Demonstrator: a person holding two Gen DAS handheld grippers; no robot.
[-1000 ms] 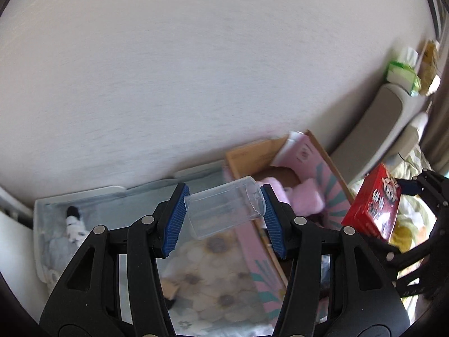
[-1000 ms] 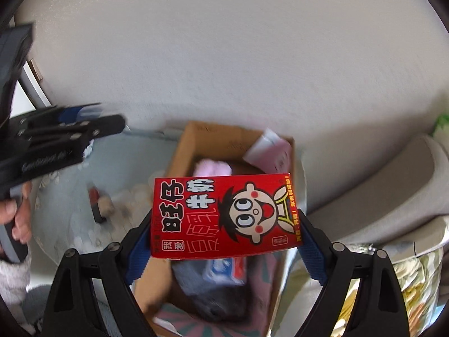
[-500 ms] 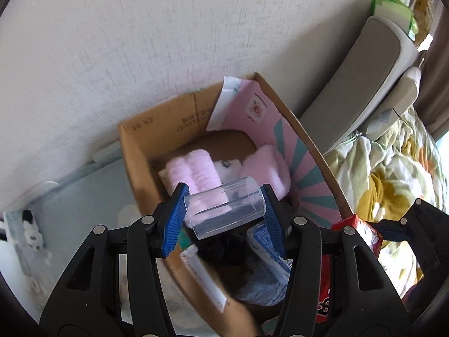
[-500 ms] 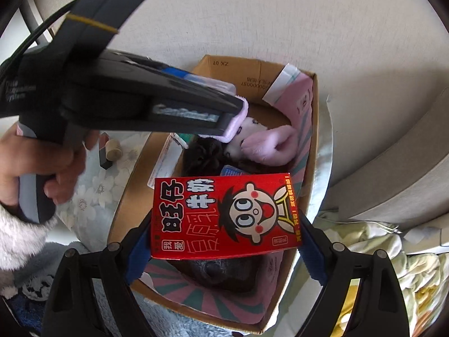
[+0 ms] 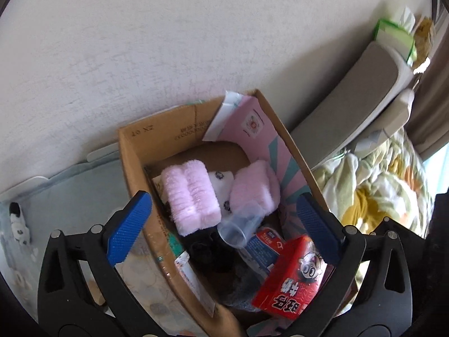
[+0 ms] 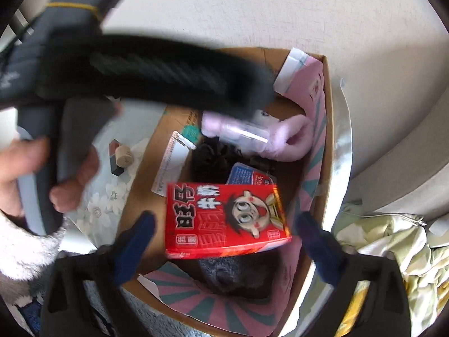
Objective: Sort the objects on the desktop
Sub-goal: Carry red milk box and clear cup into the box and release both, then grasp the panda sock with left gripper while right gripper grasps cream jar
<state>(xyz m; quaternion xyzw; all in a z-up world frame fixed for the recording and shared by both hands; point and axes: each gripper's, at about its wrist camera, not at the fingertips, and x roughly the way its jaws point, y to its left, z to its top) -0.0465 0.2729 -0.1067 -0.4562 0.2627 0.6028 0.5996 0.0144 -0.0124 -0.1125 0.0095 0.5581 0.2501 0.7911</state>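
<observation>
Red carton (image 6: 227, 219) and clear cup (image 5: 238, 226) lie loose in the cardboard box (image 5: 134, 151); my left gripper (image 5: 223, 224) and right gripper (image 6: 224, 241) have just spread wide. Lowering further could crush them.

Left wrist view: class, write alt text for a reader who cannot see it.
An open left gripper, whose jaws have just been opening, hangs over a cardboard box. In the box, clear of the blue pads, are a clear plastic tube, a red carton and pink fluffy socks.
</observation>
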